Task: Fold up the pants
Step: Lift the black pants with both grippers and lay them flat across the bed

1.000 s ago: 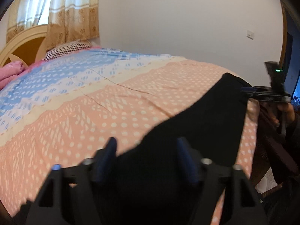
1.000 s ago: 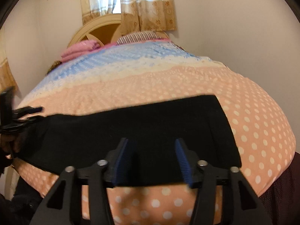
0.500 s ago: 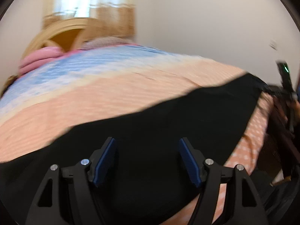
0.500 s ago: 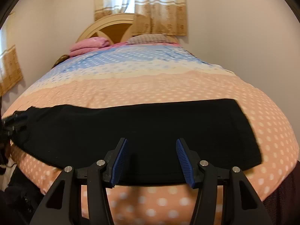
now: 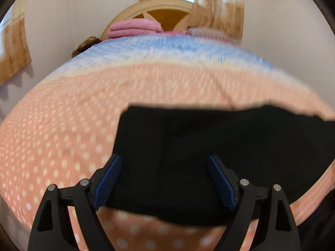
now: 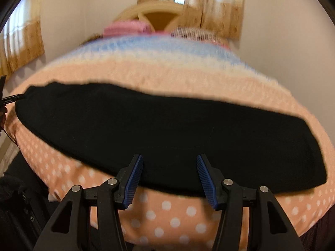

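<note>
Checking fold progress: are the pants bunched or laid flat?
Flat: the black pants lie as one long smooth strip across the dotted bedspread.

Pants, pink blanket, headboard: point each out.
pants (image 6: 167,129), right wrist view, middle of the black cloth.
pink blanket (image 5: 134,28), left wrist view, front of the folded stack.
headboard (image 5: 163,14), left wrist view, brown panel inside the arch.
</note>
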`<state>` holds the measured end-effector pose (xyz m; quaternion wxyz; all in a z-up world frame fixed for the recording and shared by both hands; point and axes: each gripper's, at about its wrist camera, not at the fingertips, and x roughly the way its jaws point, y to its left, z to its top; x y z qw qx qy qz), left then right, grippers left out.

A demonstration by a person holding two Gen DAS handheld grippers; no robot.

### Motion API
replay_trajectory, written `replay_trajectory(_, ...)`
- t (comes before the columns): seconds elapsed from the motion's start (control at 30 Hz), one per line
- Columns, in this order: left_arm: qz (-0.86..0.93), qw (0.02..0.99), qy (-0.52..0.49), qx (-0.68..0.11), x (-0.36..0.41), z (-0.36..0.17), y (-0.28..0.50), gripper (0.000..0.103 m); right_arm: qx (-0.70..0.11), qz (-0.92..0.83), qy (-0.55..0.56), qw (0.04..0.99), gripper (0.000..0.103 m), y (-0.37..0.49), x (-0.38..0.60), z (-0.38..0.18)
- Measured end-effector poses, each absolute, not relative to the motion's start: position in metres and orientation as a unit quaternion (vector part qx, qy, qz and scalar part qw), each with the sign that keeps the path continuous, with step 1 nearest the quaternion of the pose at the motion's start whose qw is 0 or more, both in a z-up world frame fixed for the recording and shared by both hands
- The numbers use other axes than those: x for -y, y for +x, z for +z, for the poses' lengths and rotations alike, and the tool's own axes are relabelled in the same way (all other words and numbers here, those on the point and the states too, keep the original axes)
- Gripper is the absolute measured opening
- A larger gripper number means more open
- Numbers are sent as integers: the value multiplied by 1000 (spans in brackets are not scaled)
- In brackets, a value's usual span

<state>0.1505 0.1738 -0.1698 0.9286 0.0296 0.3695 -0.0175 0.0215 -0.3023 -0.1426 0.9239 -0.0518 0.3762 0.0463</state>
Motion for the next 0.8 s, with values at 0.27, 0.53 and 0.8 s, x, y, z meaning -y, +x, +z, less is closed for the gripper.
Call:
replay_trajectory(0.27, 1, 949, 51, -313, -158, -141, 124, 90, -352, 83, -60, 930, 56, 17, 273, -110)
replay_trajectory(0.53, -144, 948, 61, -276, -53, -117, 115, 102, -345, 214, -75, 911, 56, 58, 166, -108)
replay_trajectory(0.8, -205, 906, 68, -364, -6, -174, 108, 103, -402, 228, -102, 881, 56, 54, 142, -149)
